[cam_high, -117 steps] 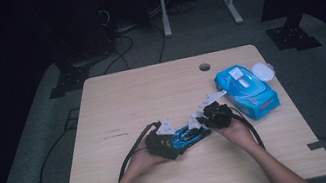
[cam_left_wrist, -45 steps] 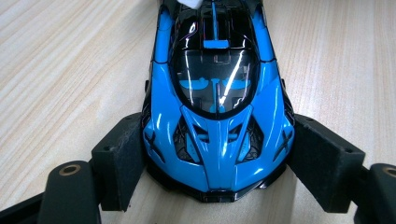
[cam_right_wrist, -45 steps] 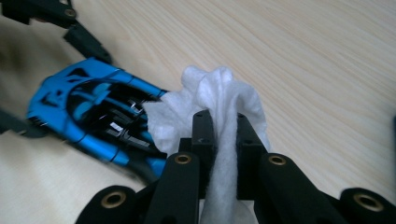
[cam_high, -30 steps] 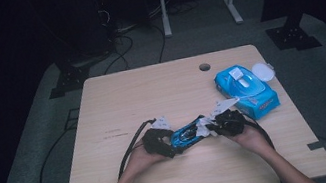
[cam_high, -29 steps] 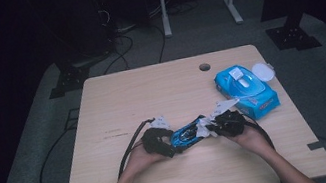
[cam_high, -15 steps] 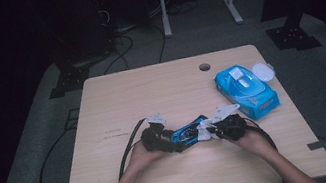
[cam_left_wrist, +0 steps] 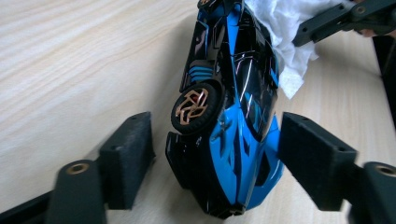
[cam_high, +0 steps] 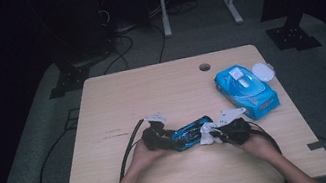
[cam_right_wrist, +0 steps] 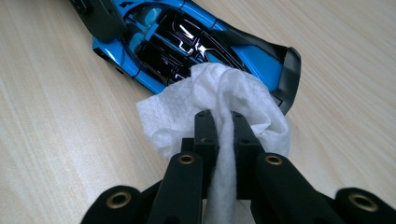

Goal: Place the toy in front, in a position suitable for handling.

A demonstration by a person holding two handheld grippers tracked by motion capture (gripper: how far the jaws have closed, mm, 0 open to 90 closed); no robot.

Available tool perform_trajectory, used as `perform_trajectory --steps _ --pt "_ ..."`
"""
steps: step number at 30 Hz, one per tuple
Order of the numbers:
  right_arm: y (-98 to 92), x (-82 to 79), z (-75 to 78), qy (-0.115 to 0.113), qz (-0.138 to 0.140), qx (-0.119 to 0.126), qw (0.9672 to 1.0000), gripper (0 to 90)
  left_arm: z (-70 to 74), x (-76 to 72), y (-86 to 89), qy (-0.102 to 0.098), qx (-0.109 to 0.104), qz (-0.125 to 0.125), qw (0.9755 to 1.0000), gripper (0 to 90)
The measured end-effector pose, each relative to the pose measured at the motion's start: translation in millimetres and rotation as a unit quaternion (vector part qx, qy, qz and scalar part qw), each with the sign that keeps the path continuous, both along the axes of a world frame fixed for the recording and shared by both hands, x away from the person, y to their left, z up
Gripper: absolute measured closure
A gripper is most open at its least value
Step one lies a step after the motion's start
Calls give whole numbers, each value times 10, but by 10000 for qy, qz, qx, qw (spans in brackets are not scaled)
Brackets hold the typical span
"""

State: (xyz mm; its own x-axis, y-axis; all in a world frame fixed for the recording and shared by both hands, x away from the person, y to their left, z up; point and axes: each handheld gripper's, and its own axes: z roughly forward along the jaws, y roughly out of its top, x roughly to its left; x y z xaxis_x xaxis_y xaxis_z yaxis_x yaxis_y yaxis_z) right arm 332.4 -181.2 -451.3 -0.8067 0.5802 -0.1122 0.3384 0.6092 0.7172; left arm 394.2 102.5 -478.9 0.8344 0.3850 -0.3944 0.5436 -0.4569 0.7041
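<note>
The left gripper [cam_left_wrist: 210,154] had just been closing on the blue toy car [cam_left_wrist: 233,116], which lay on the bench [cam_high: 151,93]; its fingers [cam_left_wrist: 128,154] still stood just clear of the car's sides. The right gripper [cam_right_wrist: 219,135], fingers clamped on a white wipe [cam_right_wrist: 219,93], pressed it against the car's rear. Compared with a second earlier, the car looked braced for wiping.
</note>
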Motion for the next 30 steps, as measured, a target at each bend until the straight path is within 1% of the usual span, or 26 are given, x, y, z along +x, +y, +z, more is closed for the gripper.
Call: perform_trajectory --steps 1,3,5,7,8,9,10,11,12,13,14,16,17,18,20,22,23,25,27,28,30 --pt "-9 -3 -5 28 -4 31 10000 838 0 -6 -11 29 -12 -14 10000 313" --pt "-20 -7 -14 66 -2 65 10000 839 1 -16 -30 20 -12 -101 9999 343" --pt "-27 -14 -21 90 -7 78 9999 838 11 -37 -54 -27 6 -207 9998 389" --pt "-31 -15 -23 104 -12 89 9999 838 31 -70 -86 -160 52 -273 9995 437" --pt "-31 -15 -23 133 -23 86 9999 838 45 -82 -93 -260 87 -304 9992 449" --pt "-34 -15 -24 160 -14 78 9998 838 64 -92 -89 -353 57 -307 9989 476" --pt "-41 -17 -30 209 -21 92 9997 838 79 -101 -91 -421 95 -352 9984 515" --pt "-51 -25 -37 213 -41 109 9997 838 90 -112 -97 -525 154 -404 9977 518" --pt "-59 -34 -40 228 -57 129 9996 838 97 -135 -114 -647 148 -394 9970 523" --pt "-67 -43 -35 243 -64 153 9996 838 111 -148 -118 -780 170 -454 9958 531" --pt "-82 -56 -23 253 -44 216 9994 838 129 -160 -116 -864 134 -501 9949 551" --pt "-120 -76 23 284 -28 416 9987 838 157 -182 -115 -1019 14 -561 9932 607" --pt "-138 -84 55 271 -32 478 9985 838 169 -191 -121 -1161 22 -634 9912 621" --pt "-153 -94 93 240 -44 570 9981 838 180 -207 -131 -1232 -15 -649 9903 633" --pt "-181 -114 191 182 -58 849 9962 838 202 -228 -148 -1373 4 -656 9884 641" --pt "-172 -125 289 45 -59 991 9950 838 220 -252 -171 -1525 -38 -622 9863 643" --pt "-154 -123 331 -8 -44 1002 9950 838 224 -259 -181 -1577 -11 -628 9855 643" --pt "-90 -112 388 -94 -61 997 9950 838 226 -276 -201 -1775 89 -707 9815 643" --pt "-8 -82 407 -120 -43 971 9952 838 218 -283 -204 -1844 94 -711 9802 643" --pt "69 -55 407 -123 -36 940 9955 838 209 -275 -203 -1875 86 -726 9795 643" --pt "216 -12 399 -83 23 954 9954 838 189 -262 -198 -1885 56 -733 9793 641"
